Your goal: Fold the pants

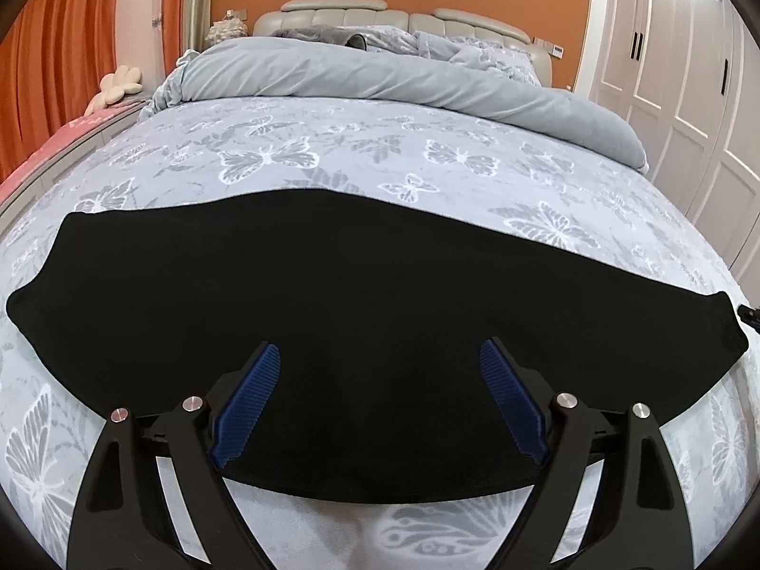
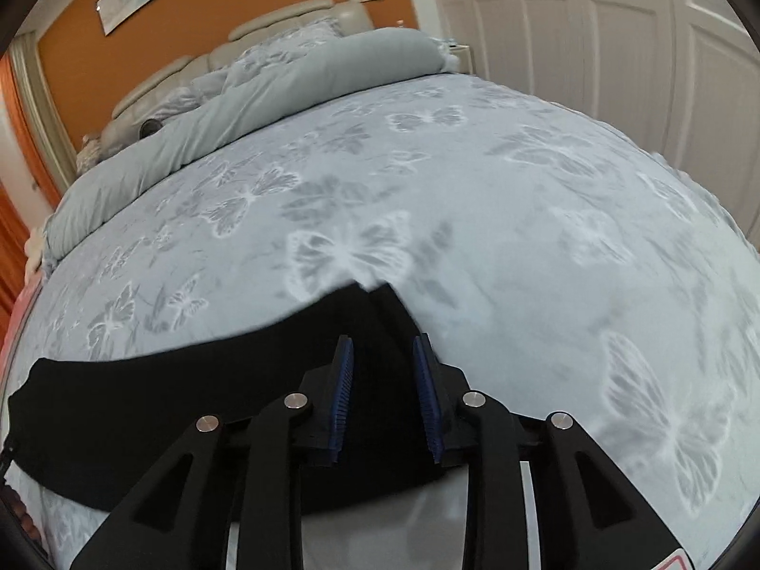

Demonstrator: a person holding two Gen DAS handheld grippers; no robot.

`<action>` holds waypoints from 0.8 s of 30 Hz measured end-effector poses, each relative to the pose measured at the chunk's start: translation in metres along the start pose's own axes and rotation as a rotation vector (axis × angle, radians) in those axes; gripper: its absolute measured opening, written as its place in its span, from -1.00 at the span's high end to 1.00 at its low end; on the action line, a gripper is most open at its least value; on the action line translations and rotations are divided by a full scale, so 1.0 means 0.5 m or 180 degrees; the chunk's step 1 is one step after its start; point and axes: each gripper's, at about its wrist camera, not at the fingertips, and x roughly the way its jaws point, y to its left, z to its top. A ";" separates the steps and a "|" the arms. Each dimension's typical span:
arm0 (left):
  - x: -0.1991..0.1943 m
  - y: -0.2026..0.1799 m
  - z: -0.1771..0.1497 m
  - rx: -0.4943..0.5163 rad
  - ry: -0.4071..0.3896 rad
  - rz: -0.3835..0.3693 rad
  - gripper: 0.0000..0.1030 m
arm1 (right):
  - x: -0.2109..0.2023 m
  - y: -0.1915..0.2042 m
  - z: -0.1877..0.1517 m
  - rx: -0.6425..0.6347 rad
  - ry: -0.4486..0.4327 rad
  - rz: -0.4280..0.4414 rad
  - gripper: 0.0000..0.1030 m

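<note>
Pants (image 1: pixel 370 313) lie flat in a long black strip across the bed (image 1: pixel 427 152). Left gripper (image 1: pixel 380 370) hovers spread wide mid-strip; right gripper (image 2: pixel 382 361) is part-open at the end. Pinch both layers squarely before lifting.

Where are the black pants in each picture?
Left wrist view: the black pants stretch across the middle, lying flat on the butterfly bedspread.
Right wrist view: the black pants sit lower left, their end reaching between the open right gripper fingers.
Shared landmark: the rolled grey duvet near the headboard.
</note>
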 end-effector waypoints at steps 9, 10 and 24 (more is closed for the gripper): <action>0.008 0.009 0.009 0.0073 -0.0074 0.0077 -0.69 | 0.081 0.032 0.032 -0.0194 -0.0065 -0.0225 0.88; 0.011 0.011 0.009 0.0069 -0.0072 0.0081 -0.69 | 0.095 0.010 0.030 -0.0063 -0.0002 -0.0190 0.87; -0.019 0.022 0.021 -0.0108 -0.0118 -0.0038 -0.70 | -0.055 -0.058 -0.059 0.0457 0.0073 -0.0059 0.00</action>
